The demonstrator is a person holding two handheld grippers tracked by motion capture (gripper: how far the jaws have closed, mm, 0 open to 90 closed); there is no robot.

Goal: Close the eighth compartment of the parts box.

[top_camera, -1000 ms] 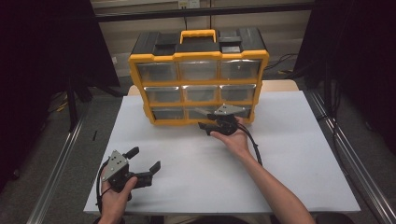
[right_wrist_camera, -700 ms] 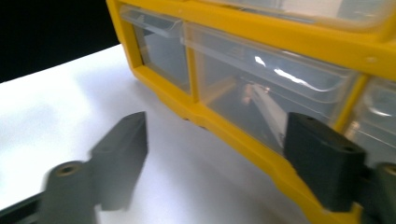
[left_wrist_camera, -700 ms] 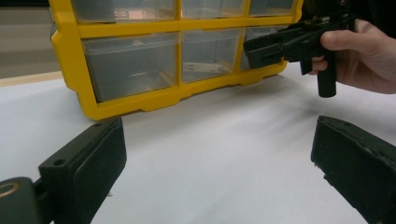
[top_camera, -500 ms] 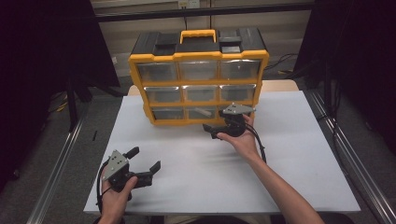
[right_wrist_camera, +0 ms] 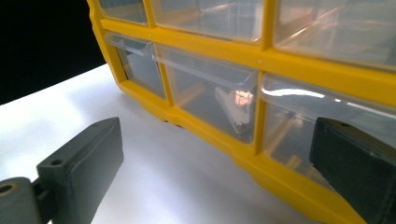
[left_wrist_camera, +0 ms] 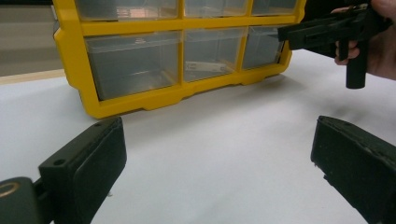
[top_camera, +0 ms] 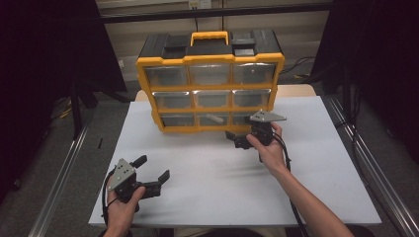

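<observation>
Right gripper [top_camera: 242, 141] held just before bottom drawer row of yellow organizer [top_camera: 210, 91]; jaws just opened wide, nothing seen between them. Bottom middle drawer [right_wrist_camera: 210, 100] shut, pale small part [right_wrist_camera: 232, 112] seen inside. Left gripper [top_camera: 150, 173] held low over white table [top_camera: 316, 187], well apart from organizer, jaws spread, empty. Risk judged: drawer lip missed or clipped by jaw if approached off-line; light organizer pushed back or tipped if drawer pulled with no bracing.

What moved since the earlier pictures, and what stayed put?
The right gripper slid to the right along the bottom row of the yellow drawer organizer, and its jaws have just been opening, with nothing between them. The left gripper stayed open and empty on the white table. The drawers look shut, as before.
</observation>
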